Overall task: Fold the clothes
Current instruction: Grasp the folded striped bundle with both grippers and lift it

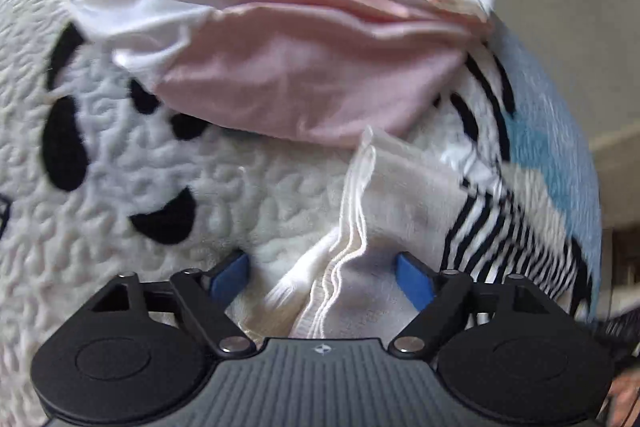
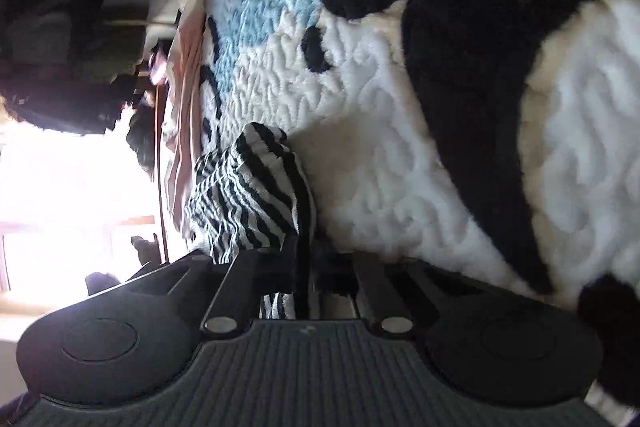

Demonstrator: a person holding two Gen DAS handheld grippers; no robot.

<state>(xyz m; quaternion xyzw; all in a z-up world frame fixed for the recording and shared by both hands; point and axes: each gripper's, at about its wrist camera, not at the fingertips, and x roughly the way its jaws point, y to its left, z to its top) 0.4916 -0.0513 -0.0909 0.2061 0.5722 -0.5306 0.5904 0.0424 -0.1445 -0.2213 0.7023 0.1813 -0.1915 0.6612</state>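
In the left wrist view my left gripper [image 1: 322,263] is open, its blue pads [image 1: 230,277] spread wide on either side of the hemmed edge of a white garment [image 1: 360,227]. That garment lies on the plush blanket [image 1: 100,227]. A crumpled pink and white satin garment [image 1: 300,67] lies beyond it. A black-and-white striped garment [image 1: 516,227] shows at the right. In the right wrist view, which is turned sideways, my right gripper [image 2: 304,263] is shut on the striped garment [image 2: 248,195], whose dark edge runs between the fingers.
The blanket [image 2: 400,147] is white fleece with black panda patches and light blue areas. Pink cloth [image 2: 186,99] lies along its far edge. Beyond the bed are a bright window [image 2: 72,195], dark clothes or bags [image 2: 60,39] and a pale wall.
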